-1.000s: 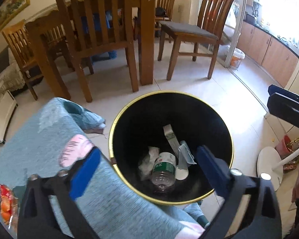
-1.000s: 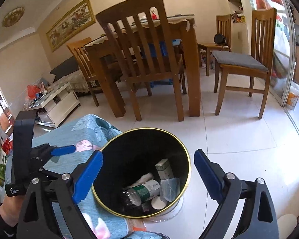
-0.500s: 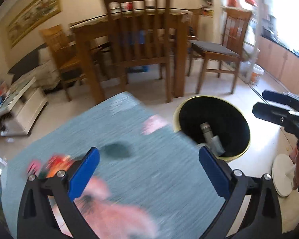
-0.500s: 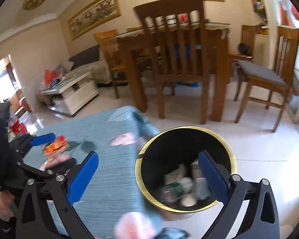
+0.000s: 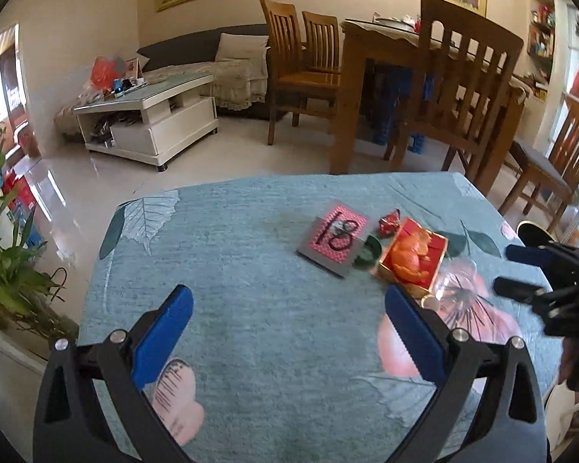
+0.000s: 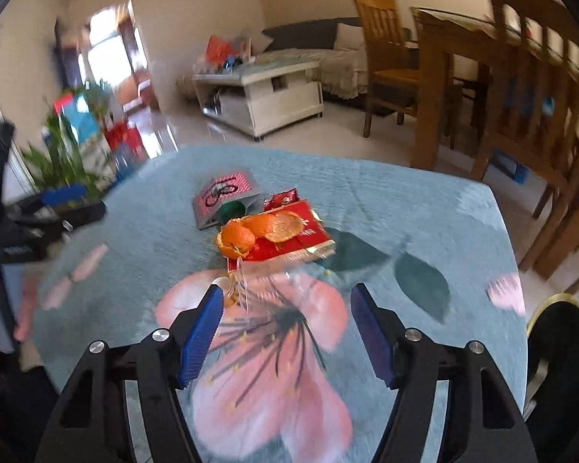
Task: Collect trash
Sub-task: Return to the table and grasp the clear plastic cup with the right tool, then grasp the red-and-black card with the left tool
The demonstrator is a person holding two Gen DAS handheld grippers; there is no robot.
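The trash left to collect sits in a small cluster toward the far right part of the counter [image 5: 251, 308]: curled orange peel [image 6: 258, 231], glossy and ragged-edged, lies in a shallow red and gold box [image 5: 413, 258], with a crumpled red foil wrapper [image 5: 390, 222] just beyond it, a round dark green cap [image 5: 368, 250] touching the box's left side, and a clear crinkled plastic wrap [image 6: 239, 285] at its near edge. A flat pink-and-grey card [image 5: 334, 237] marked with a number lies beside the cap; whether it counts as trash cannot be told. The black, gold-rimmed bin [image 6: 559, 351] stands on the floor off the counter's right edge; its inside is not visible here, so judging by the pile, much of the job looks undone. The counter wears a soft teal cloth printed with big pink blossoms and leaves. The right tool [image 6: 285, 332] hovers near the plastic wrap, its ribbed blue pads closing with nothing between them. The left tool [image 5: 289, 332] is spread wide and empty above bare cloth.
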